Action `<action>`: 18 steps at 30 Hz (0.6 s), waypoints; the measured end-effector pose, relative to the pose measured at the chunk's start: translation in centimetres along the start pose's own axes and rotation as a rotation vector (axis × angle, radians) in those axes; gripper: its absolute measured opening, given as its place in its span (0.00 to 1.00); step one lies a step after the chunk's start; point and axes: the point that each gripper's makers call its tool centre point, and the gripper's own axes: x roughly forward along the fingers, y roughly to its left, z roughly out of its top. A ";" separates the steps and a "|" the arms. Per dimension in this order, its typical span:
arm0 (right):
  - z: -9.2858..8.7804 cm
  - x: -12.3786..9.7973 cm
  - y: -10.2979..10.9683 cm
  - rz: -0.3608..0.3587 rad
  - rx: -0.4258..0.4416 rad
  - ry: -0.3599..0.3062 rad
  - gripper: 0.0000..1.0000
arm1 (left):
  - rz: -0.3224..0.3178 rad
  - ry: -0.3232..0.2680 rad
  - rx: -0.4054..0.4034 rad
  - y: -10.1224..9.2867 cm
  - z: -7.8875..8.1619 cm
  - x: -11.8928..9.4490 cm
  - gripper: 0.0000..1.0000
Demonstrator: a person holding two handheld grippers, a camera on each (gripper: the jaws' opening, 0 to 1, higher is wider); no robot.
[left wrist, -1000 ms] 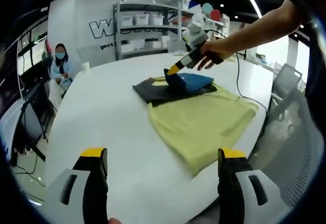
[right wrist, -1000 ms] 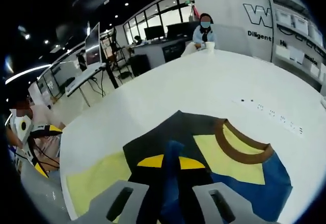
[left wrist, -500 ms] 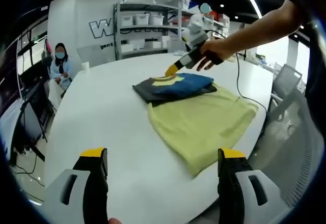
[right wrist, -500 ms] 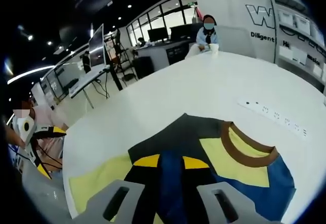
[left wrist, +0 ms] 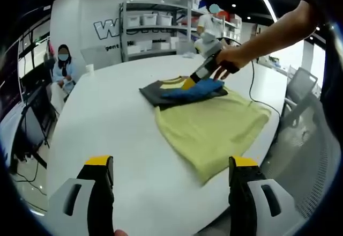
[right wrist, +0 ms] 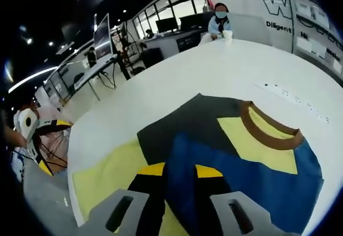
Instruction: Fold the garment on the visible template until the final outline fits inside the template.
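Right tool (right wrist: 179,170) pinched the folded garment (right wrist: 230,150) on the yellow template (left wrist: 211,126); left tool (left wrist: 167,163) stood spread above the bench (left wrist: 107,123).

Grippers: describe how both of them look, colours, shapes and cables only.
The left gripper has two broad grey jaws with slot cut-outs, black inner faces and yellow tips. The right gripper is built the same: grey slotted jaws, black fingers, yellow tips. Seen from the left gripper view, it has a pale body, and the person's forearm behind it is bare, no sleeve visible.
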 end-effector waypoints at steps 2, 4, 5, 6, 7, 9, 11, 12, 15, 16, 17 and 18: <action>-0.3 0.3 0.1 0.005 0.002 0.009 0.13 | -0.001 0.000 0.003 0.0 0.1 0.0 0.86; -0.7 0.6 0.3 0.013 0.007 0.022 0.14 | -0.002 0.000 0.006 0.0 0.1 0.0 0.86; -0.8 0.6 0.4 0.018 0.015 0.025 0.14 | -0.002 -0.001 0.006 0.0 0.2 0.0 0.86; -0.9 0.7 0.7 0.027 0.021 0.031 0.13 | -0.001 -0.002 0.005 0.1 0.2 0.0 0.86; -1.0 0.9 0.9 0.032 0.022 0.034 0.13 | 0.000 -0.002 0.005 0.2 0.2 0.0 0.86; -1.0 1.0 1.5 0.047 0.015 0.037 0.13 | 0.002 -0.002 0.006 0.3 0.1 0.0 0.86; -0.6 0.9 2.3 0.071 0.011 0.023 0.13 | 0.004 0.000 0.003 0.3 0.1 -0.1 0.86; -0.4 0.9 2.6 0.080 0.009 0.013 0.13 | 0.004 -0.001 0.002 0.3 0.1 -0.1 0.86; 0.1 1.0 3.7 0.114 0.011 -0.004 0.11 | 0.002 0.002 0.004 0.2 0.0 -0.1 0.86; 0.1 1.1 4.1 0.126 0.006 -0.002 0.11 | 0.000 0.002 0.003 0.1 0.0 0.0 0.85; 0.1 1.1 4.3 0.130 0.000 0.003 0.11 | -0.001 0.001 0.003 0.0 0.0 0.0 0.85; 0.1 1.2 4.7 0.135 -0.014 0.005 0.11 | -0.002 0.001 0.004 0.0 0.0 0.0 0.85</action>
